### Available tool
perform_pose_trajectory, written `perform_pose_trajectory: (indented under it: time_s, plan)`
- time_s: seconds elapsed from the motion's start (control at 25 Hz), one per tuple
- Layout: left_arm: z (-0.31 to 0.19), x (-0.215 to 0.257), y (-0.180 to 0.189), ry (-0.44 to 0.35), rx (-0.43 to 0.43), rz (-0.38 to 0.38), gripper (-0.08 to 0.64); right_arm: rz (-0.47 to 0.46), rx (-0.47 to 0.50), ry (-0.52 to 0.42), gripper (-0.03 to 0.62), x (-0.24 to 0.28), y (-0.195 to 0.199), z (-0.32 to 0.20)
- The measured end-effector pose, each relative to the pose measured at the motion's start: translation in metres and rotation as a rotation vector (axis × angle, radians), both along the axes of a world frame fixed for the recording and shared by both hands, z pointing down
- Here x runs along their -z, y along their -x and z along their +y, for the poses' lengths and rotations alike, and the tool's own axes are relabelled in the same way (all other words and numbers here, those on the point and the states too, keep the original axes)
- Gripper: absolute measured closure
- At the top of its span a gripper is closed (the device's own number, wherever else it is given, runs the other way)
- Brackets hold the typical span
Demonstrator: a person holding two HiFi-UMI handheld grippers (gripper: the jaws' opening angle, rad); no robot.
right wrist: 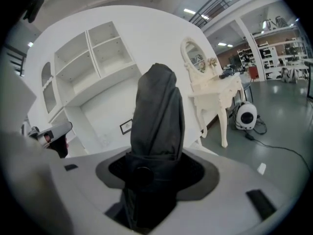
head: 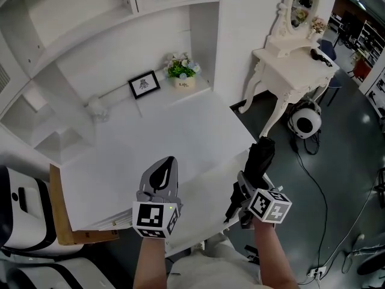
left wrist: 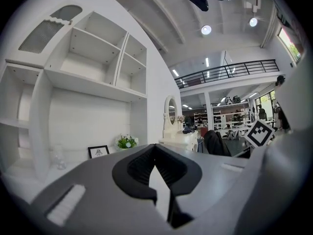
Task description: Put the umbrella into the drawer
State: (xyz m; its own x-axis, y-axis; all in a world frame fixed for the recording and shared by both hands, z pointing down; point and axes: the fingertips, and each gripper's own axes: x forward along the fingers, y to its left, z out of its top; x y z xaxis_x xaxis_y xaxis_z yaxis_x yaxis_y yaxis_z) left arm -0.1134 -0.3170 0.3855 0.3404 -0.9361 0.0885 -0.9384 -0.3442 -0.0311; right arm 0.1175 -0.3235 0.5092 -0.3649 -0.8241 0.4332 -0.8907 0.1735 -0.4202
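A folded black umbrella (head: 260,158) in its fabric sleeve sticks forward out of my right gripper (head: 243,188), which is shut on its lower end beside the front right corner of the white desk (head: 180,131). In the right gripper view the umbrella (right wrist: 159,116) fills the space between the jaws of that gripper (right wrist: 151,173) and hides the pads. My left gripper (head: 163,173) hovers over the desk's front edge, pointing level across the top. In its own view the left gripper (left wrist: 155,153) has its tips together with nothing between them. No drawer is plainly visible.
A framed picture (head: 144,84) and a small flower pot (head: 182,71) stand at the desk's back under white shelves. A wooden board (head: 60,209) juts out at the desk's front left. To the right stand a white dressing table (head: 295,59) and a round white device (head: 307,124) with cables on the floor.
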Motion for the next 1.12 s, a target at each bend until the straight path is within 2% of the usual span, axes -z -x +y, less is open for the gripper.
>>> perform_pose_trajectory:
  time_s: [0.16, 0.32, 0.6, 1.12]
  plan:
    - [-0.005, -0.007, -0.002, 0.018, 0.006, -0.004, 0.551, -0.019, -0.004, 0.063, 0.344, -0.024, 0.001, -0.002]
    - [-0.009, -0.016, -0.004, 0.036, 0.012, -0.009, 0.551, -0.078, -0.02, 0.13, 0.344, -0.049, 0.0, -0.005]
    - [-0.014, -0.024, -0.004, 0.06, 0.022, -0.024, 0.551, -0.159, -0.07, 0.304, 0.344, -0.095, 0.001, -0.002]
    - [-0.025, -0.039, 0.015, 0.108, 0.064, -0.046, 0.551, -0.253, -0.135, 0.594, 0.344, -0.168, 0.014, -0.006]
